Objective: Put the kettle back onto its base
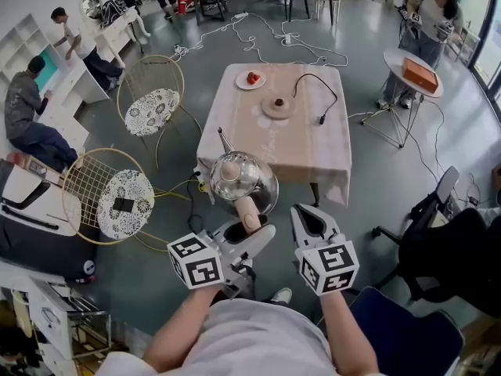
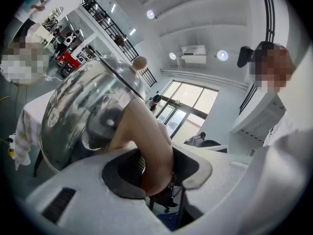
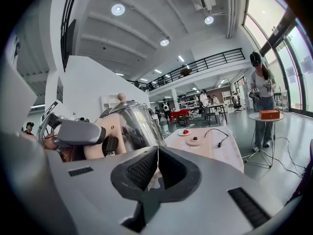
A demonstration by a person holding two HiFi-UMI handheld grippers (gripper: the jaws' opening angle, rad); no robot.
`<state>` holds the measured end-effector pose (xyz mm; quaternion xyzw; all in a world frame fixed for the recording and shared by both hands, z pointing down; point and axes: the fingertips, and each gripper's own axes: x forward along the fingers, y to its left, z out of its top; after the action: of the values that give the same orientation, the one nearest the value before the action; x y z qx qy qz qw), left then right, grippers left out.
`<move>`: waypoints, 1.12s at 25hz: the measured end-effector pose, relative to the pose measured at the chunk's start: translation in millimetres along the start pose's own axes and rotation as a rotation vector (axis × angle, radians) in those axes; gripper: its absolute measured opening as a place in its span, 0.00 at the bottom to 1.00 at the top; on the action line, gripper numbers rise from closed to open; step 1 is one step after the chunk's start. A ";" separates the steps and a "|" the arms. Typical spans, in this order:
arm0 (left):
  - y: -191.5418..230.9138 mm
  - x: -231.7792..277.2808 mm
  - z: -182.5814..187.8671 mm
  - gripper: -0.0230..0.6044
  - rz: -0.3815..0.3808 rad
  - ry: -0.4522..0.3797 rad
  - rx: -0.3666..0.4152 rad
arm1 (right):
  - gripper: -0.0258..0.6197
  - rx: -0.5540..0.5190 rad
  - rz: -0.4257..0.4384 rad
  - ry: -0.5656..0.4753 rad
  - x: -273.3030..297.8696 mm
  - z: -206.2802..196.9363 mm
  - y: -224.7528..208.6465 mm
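The left hand-held gripper [image 1: 249,232] is clamped on the curved beige handle [image 1: 248,210] of a shiny round stainless-steel kettle [image 1: 257,188]. It holds the kettle in the air at the near left corner of the tabletop [image 1: 313,151], which is draped in a pale pink cloth. In the left gripper view both pads of this hand-held gripper [image 2: 156,168] press on the handle [image 2: 149,136], and the mirrored kettle body [image 2: 83,106] rises just beyond them, a beige knob on its lid. The kettle's thin spout [image 1: 223,139] points away from the person and to the left. The flat round beige base [image 1: 279,106] lies on the far half of the tabletop, well apart from the kettle, and its black power cord [image 1: 321,119] loops to the right across the cloth. A small white plate [image 1: 241,83] with red fruit on it sits just beyond the base. The right hand-held gripper [image 1: 300,214] hovers beside the kettle, to its right, without touching it. In the right gripper view its jaws [image 3: 157,151] meet at the tips with nothing between them.
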<state>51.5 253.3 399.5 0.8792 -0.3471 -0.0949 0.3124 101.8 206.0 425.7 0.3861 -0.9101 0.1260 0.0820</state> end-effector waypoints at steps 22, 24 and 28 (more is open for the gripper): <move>88.6 18.5 70.4 0.28 -0.119 0.109 0.044 | 0.05 -0.007 -0.075 0.032 121.6 41.4 -10.8; 96.3 18.0 77.3 0.28 -0.136 0.120 0.052 | 0.05 -0.009 -0.087 0.034 131.9 44.2 -8.8; 109.2 16.9 90.5 0.28 -0.174 0.140 0.054 | 0.05 -0.005 -0.118 0.035 149.5 49.9 -4.8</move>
<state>-30.8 136.6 396.3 0.9185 -0.2494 -0.0506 0.3026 -0.2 86.2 415.7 0.4368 -0.8845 0.1251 0.1061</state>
